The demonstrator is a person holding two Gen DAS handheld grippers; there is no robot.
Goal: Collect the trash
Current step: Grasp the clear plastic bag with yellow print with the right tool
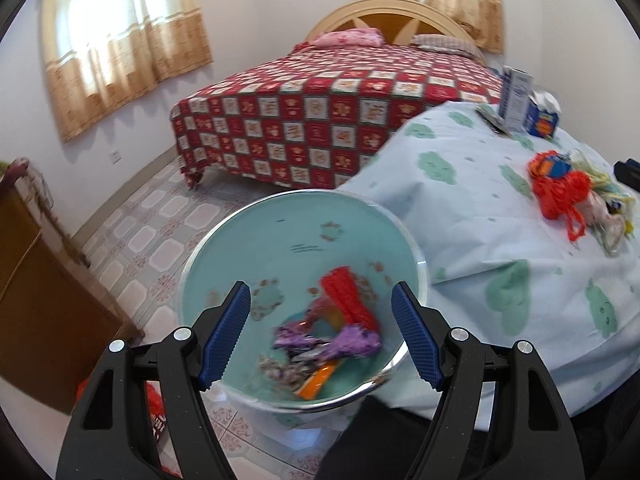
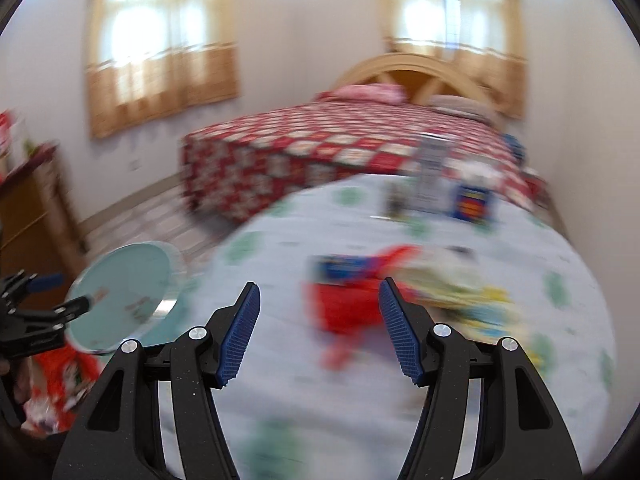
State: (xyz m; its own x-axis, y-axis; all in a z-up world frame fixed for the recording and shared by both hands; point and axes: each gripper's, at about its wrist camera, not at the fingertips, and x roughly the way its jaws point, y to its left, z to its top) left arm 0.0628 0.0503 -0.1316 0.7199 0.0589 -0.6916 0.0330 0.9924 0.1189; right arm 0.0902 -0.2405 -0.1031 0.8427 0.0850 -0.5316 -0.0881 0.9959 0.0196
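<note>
Blue-padded tongs, both pairs gaping, over a bin and a littered table.

Left gripper (image 1: pixel 320 334) stands wide with nothing pinched, its pads spread over a pale green bin (image 1: pixel 280 232) just ahead and below; inside the bin, between the pads, lie a red ribbed wrapper (image 1: pixel 348 296), purple foil scraps (image 1: pixel 352 340) and an orange piece (image 1: pixel 316 382). Right gripper (image 2: pixel 318 334) is likewise wide and empty above the cloud-print tablecloth (image 2: pixel 280 360); straight beyond its tips sits the remaining trash pile (image 2: pixel 360 296) (red netting, blue and yellow wrappers, badly blurred). Farther past that pile stand a tall carton (image 2: pixel 430 172) and a blue box (image 2: pixel 472 200). Off to this gripper's left, the bin shows beside the table's edge.
</note>
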